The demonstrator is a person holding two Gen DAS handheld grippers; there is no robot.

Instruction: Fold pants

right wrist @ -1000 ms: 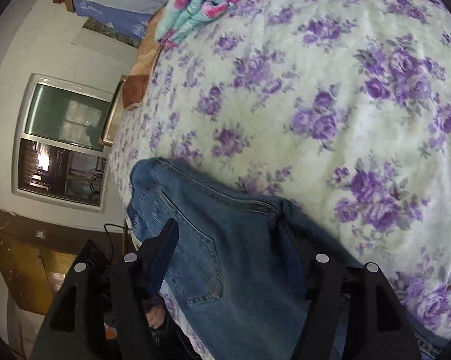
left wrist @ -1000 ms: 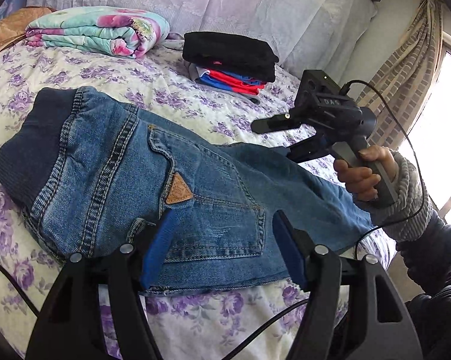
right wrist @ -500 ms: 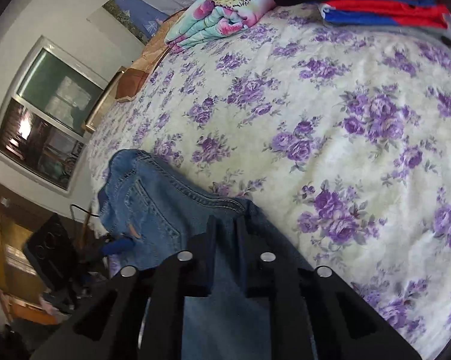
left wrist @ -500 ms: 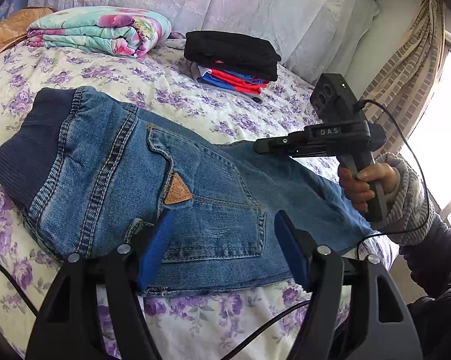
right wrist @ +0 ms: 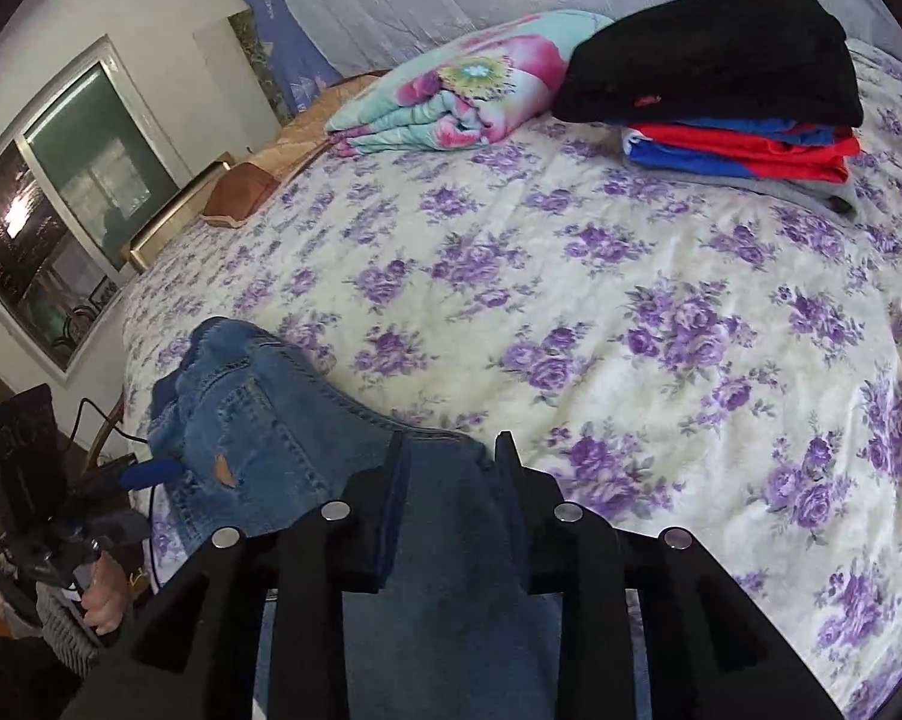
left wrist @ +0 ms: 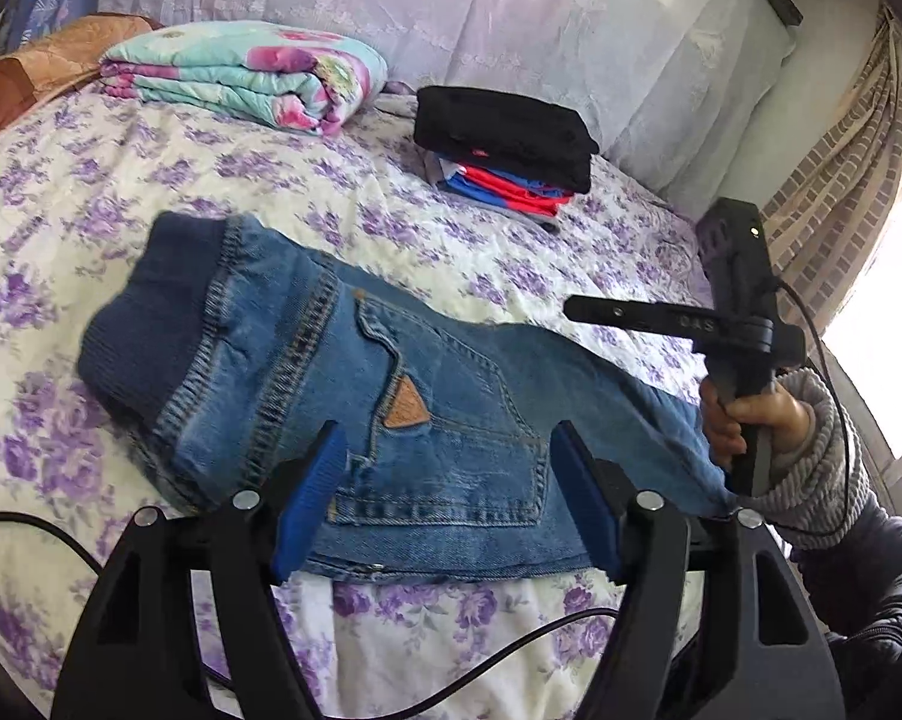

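One pair of blue jeans, lying flat on the floral bedspread, back pocket up. Left gripper: fingers apart over the seat, touching nothing, jaws just widening. Right gripper: jaws narrow and just reopening, denim leg between them; whether the pads still press cannot be told. Folded quilt and stacked clothes lie near the pillows.

The right gripper stood at lower centre of the frame. Its jaws had just been opening, with the jeans between them; whether the pads pressed the denim could not be told. The jeans ran left across the floral bedspread. A clothes stack lay upper right, a folded quilt at top centre. The left gripper showed at lower left.
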